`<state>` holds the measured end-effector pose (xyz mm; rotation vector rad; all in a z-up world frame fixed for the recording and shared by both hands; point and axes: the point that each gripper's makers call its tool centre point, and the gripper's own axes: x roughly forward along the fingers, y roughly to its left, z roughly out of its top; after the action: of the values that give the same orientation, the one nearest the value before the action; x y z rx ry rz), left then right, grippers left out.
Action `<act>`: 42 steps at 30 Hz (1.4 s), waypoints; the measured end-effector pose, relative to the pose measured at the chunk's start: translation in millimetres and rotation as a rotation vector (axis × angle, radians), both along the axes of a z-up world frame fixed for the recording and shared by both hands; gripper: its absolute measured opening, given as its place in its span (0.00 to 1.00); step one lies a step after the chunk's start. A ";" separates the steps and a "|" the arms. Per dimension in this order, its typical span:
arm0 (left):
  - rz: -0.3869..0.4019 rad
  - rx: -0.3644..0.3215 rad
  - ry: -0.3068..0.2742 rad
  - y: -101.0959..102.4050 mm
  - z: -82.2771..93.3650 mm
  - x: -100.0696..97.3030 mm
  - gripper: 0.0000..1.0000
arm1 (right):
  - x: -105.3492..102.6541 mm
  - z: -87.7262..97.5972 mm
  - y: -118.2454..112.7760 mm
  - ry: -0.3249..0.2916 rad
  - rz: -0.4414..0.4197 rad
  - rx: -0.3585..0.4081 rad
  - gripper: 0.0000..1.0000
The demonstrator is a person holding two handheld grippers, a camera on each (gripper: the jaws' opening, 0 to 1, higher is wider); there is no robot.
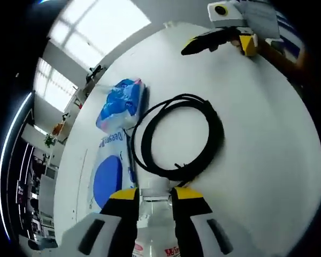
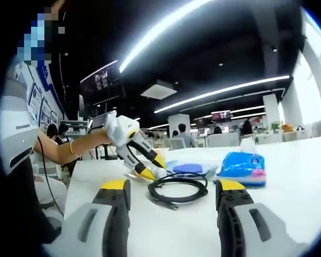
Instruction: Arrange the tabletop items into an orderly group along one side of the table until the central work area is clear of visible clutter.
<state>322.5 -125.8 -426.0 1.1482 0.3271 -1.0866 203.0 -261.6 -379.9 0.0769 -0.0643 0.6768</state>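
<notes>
A clear plastic bottle [image 1: 154, 227] with a white cap sits between the yellow-tipped jaws of my left gripper [image 1: 154, 195], which is shut on it. Just beyond the cap lies a coiled black cable [image 1: 177, 136] on the white table [image 1: 267, 139]. Left of the coil are a blue crinkled pack [image 1: 120, 104] and a white-and-blue flat pack [image 1: 109, 174]. My right gripper [image 2: 173, 187] stands open and holds nothing, low over the table in front of the cable [image 2: 177, 188]. The left gripper [image 2: 148, 170] is held by a hand past the coil. The right gripper [image 1: 219, 45] hovers at the table's far side.
The blue pack [image 2: 243, 167] and the flat pack [image 2: 188, 168] lie behind the cable. A person sits at the left edge, arm stretched over the table [image 2: 289, 214]. Bare tabletop spreads to the right of the coil. Other tables and people are far behind.
</notes>
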 end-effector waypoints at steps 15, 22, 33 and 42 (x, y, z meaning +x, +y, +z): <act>0.038 -0.043 -0.122 -0.3 1.9 0.6 0.20 | 1.4 2.0 -5.6 -0.006 -0.024 0.009 0.60; 0.067 -0.033 -0.155 -1.0 1.3 -0.6 0.20 | 1.3 2.3 -5.0 -0.003 -0.020 0.018 0.60; 0.094 -0.069 -0.165 3.8 18.0 4.3 0.19 | 0.6 4.4 -4.6 -0.001 -0.006 0.042 0.60; 0.141 -0.171 -0.157 16.9 50.0 5.8 0.19 | 0.7 4.4 -5.1 0.002 -0.006 0.046 0.59</act>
<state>328.3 -108.9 -376.0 1.0351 0.1850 -0.8779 203.7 -266.7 -375.5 0.1211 -0.0781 0.6694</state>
